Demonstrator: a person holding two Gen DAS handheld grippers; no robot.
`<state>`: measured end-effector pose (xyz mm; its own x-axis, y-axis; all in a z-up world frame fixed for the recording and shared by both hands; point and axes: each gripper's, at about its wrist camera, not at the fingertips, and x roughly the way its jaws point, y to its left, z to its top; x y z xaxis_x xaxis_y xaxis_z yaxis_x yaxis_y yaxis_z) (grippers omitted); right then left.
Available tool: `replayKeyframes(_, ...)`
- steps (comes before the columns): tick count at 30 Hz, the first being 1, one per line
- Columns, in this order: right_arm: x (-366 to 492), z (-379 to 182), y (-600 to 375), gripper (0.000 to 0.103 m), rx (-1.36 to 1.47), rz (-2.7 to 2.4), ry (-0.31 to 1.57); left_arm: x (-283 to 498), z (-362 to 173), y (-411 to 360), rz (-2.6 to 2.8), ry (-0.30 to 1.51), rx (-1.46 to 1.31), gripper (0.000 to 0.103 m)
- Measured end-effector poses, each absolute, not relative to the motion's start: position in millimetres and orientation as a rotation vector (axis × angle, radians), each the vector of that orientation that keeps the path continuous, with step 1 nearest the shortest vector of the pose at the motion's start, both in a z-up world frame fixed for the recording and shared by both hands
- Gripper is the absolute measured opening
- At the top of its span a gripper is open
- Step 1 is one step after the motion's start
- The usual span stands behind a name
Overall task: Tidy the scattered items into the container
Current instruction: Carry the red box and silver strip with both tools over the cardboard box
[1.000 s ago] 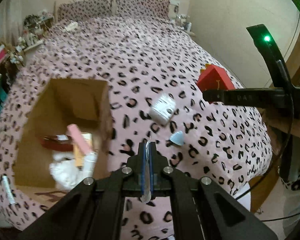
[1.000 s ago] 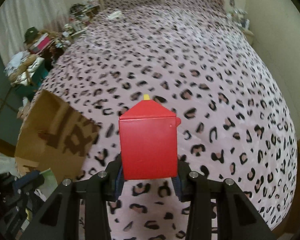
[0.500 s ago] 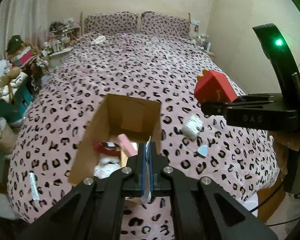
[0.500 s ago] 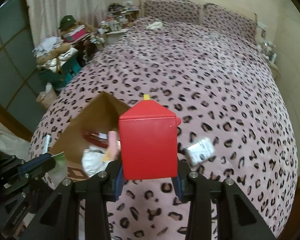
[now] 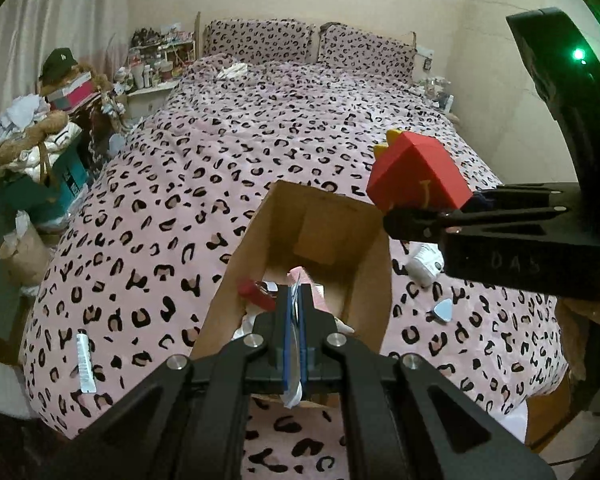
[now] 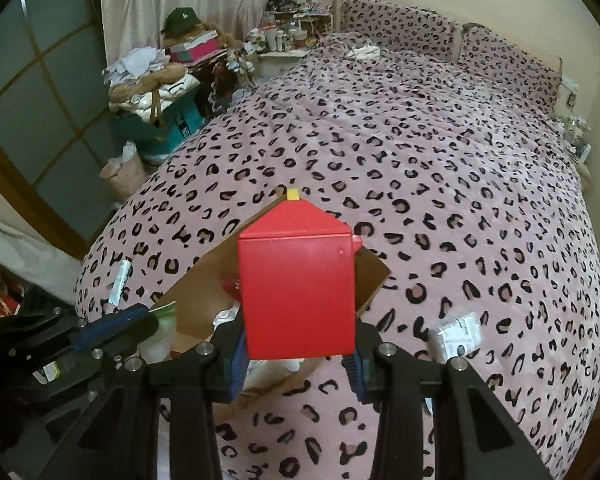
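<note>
An open cardboard box (image 5: 312, 240) stands on the leopard-print bed and holds several items. My left gripper (image 5: 295, 304) is shut on a thin plastic packet (image 5: 294, 394), just above the box's near edge. My right gripper (image 6: 296, 354) is shut on a red house-shaped box (image 6: 296, 288), held above the cardboard box (image 6: 196, 304); it also shows in the left wrist view (image 5: 418, 178). A white tube (image 5: 85, 360) lies left of the box, a white packet (image 5: 424, 260) and a small blue piece (image 5: 444, 314) lie to its right.
The bed (image 5: 260, 128) has two pillows (image 5: 312, 46) at its head. A cluttered pile of bags, boxes and a teddy bear (image 6: 160, 92) stands beside the bed on the left. A wall (image 5: 500, 80) runs along the right.
Both grippers have pulled back and up, so the cardboard box now sits centred under them. The red box has moved left over the cardboard box. Both stay shut.
</note>
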<state>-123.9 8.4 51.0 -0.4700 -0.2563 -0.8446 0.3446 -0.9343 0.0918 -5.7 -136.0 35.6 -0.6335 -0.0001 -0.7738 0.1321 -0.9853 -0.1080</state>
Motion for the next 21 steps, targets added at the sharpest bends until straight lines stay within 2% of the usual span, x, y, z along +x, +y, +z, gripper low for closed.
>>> replayKeyframes(21, -148, 13, 1, 0.04, 1.469, -2.364, 0.14, -43, 12, -152, -2.725, 0.247, 1.356, 0.003)
